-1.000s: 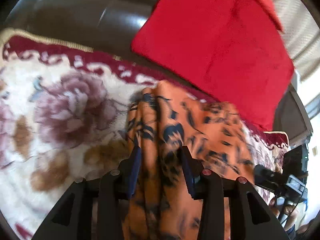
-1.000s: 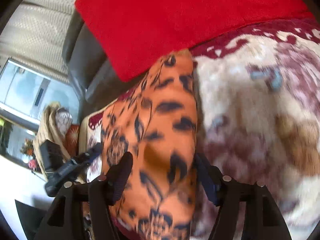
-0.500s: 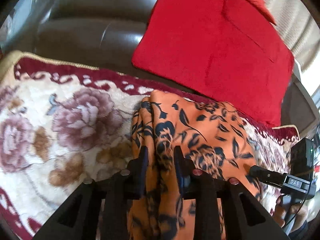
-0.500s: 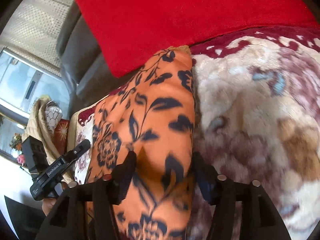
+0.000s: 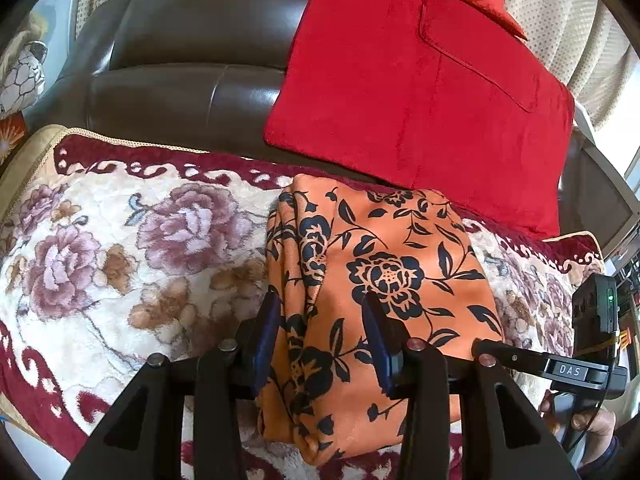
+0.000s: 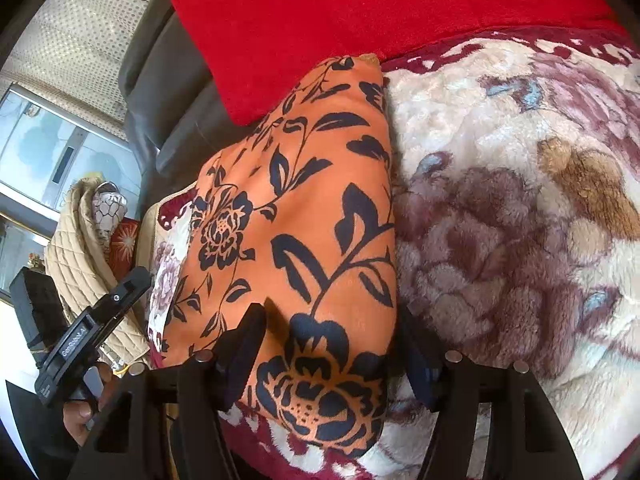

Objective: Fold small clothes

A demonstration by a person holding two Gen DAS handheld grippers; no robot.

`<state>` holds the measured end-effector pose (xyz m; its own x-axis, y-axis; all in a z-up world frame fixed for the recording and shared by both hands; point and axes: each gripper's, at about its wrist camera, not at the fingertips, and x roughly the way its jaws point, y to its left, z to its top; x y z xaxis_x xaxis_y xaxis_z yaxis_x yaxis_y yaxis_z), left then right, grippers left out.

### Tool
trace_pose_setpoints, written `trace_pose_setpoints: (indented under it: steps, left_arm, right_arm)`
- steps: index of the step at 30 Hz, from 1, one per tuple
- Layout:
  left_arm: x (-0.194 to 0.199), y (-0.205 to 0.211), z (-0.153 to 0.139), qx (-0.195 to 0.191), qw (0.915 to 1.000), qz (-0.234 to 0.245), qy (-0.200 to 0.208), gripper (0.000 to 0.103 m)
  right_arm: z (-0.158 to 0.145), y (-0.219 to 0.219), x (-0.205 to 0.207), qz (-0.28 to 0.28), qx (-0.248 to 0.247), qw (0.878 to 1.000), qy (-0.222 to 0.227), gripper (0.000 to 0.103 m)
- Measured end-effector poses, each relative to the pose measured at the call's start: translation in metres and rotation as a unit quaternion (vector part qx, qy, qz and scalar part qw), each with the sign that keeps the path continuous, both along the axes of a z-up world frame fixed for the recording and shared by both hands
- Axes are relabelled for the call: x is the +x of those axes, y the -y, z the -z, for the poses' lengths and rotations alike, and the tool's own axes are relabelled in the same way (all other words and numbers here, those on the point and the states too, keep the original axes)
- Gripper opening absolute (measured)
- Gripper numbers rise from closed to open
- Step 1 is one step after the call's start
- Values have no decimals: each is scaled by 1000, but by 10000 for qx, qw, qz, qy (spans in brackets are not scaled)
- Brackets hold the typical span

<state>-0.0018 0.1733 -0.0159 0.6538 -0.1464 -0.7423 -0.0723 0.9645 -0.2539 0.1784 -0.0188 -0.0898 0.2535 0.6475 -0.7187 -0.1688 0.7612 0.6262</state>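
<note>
on a floral plush blanket [image 5: 120, 248] spread over a dark leather sofa [image 5: 192, 60], a folded orange garment with black flowers [image 5: 384, 280] lies flat, its far edge just beside a red cushion [image 5: 420, 80]. the left gripper [image 5: 320, 328], jaws just widened, stands apart over the garment's left folds without pinching. the right gripper [image 6: 332, 344] straddles the near right edge, jaws apart, gripping nothing.
</note>
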Motion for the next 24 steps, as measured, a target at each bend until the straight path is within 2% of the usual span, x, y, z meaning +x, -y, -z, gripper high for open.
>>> trace_pose_setpoints:
  steps: [1, 3, 5, 7, 9, 10, 11, 16, 24]
  left_arm:
    - [0, 1, -1, -15, 10000, -6, 5, 47]
    - [-1, 1, 0, -63, 10000, -10, 4, 58]
    - [0, 1, 6, -137, 9999, 25, -17, 61]
    - [3, 2, 24, -134, 9996, 66, -223, 61]
    - [10, 4, 55, -29, 9976, 93, -681, 52]
    - [9, 3, 62, -86, 9976, 83, -686, 52]
    - [6, 2, 64, -129, 9984, 51, -555, 52]
    - [6, 5, 62, -9, 9983, 54, -581, 52]
    - [5, 7, 62, 18, 9983, 70, -572, 52]
  right_arm:
    - [-1, 2, -1, 19, 8, 10000, 5, 68]
    - [-2, 2, 0, 60, 19, 10000, 30, 68]
    - [-4, 5, 4, 118, -23, 9999, 57, 68]
    - [-5, 4, 7, 160, -143, 9997, 87, 68]
    - [-8, 2, 8, 127, -266, 9995, 133, 68]
    - [-8, -3, 8, 75, -409, 9990, 181, 68]
    - [-9, -6, 7, 41, -533, 9983, 218, 68]
    - [-13, -21, 4, -111, -962, 9944, 429, 68]
    - [-14, -28, 1, -189, -1146, 9917, 548, 68]
